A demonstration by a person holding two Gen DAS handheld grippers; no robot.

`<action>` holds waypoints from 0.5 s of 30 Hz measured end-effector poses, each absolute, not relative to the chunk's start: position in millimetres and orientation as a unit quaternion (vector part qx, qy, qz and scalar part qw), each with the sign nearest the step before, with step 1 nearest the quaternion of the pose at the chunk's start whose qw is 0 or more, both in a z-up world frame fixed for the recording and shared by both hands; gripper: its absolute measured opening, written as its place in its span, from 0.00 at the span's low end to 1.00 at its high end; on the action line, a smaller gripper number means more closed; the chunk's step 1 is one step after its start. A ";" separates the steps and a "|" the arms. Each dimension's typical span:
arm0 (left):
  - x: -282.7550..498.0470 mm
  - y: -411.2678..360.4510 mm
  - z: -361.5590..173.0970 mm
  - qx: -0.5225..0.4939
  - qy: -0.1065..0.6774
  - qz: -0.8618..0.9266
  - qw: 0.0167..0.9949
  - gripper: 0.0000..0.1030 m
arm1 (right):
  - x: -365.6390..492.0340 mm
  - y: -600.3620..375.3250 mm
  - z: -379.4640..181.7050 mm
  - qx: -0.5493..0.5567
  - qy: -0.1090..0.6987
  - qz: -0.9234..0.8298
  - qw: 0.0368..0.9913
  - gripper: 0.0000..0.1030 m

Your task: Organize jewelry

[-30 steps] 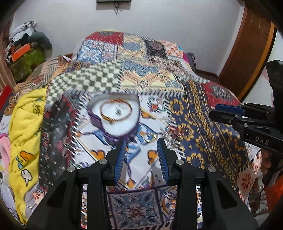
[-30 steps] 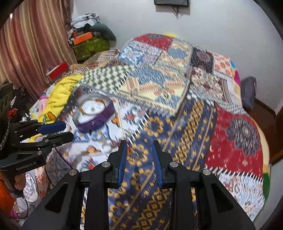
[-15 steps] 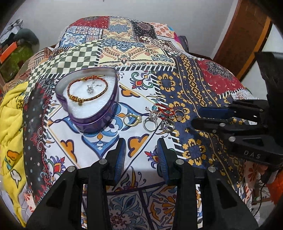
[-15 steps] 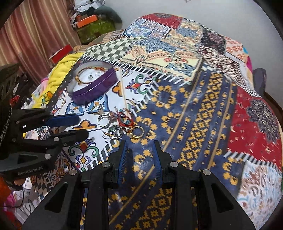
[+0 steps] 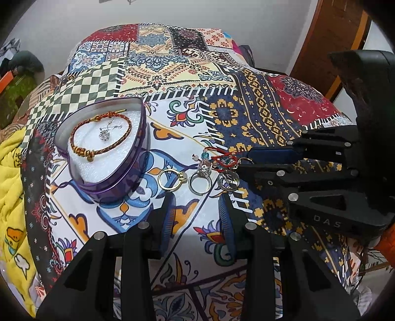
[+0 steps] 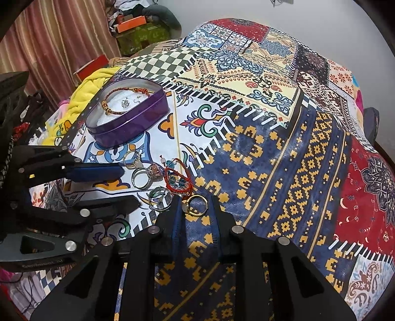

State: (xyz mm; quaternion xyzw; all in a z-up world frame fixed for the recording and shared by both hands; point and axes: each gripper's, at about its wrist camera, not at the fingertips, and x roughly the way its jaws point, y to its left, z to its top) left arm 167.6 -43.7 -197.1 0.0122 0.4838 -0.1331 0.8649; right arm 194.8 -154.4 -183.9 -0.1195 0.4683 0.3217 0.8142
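A purple heart-shaped tin sits on the patchwork bedspread. On its white foam lie a braided bracelet and a small silver pendant. Right of the tin lie a gold ring, a silver ring, a third ring and a red cord bracelet. My left gripper hovers open and empty just short of the rings. My right gripper is open and low on the cloth. Its fingertips flank another gold ring.
A yellow blanket lies bunched at the bed's left side. Clutter and an orange box sit beyond it, near a curtain. A wooden door stands at the back right. The bedspread stretches right of the jewelry.
Both grippers dropped and closed in on the loose rings, which now look larger. The right gripper's fingertips have come to either side of a gold ring and stand slightly narrower.
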 end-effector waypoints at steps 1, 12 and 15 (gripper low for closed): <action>168.8 -44.6 -197.6 0.013 0.483 -0.133 0.865 0.35 | 195.6 -155.1 -183.9 -0.115 0.468 0.322 0.815 0.19; 181.9 -55.4 -200.0 0.033 0.474 -0.119 0.872 0.23 | 195.5 -166.4 -175.5 -0.082 0.463 0.324 0.821 0.19; 183.8 -55.0 -199.7 0.027 0.475 -0.117 0.872 0.19 | 194.6 -171.2 -172.3 -0.077 0.460 0.321 0.824 0.19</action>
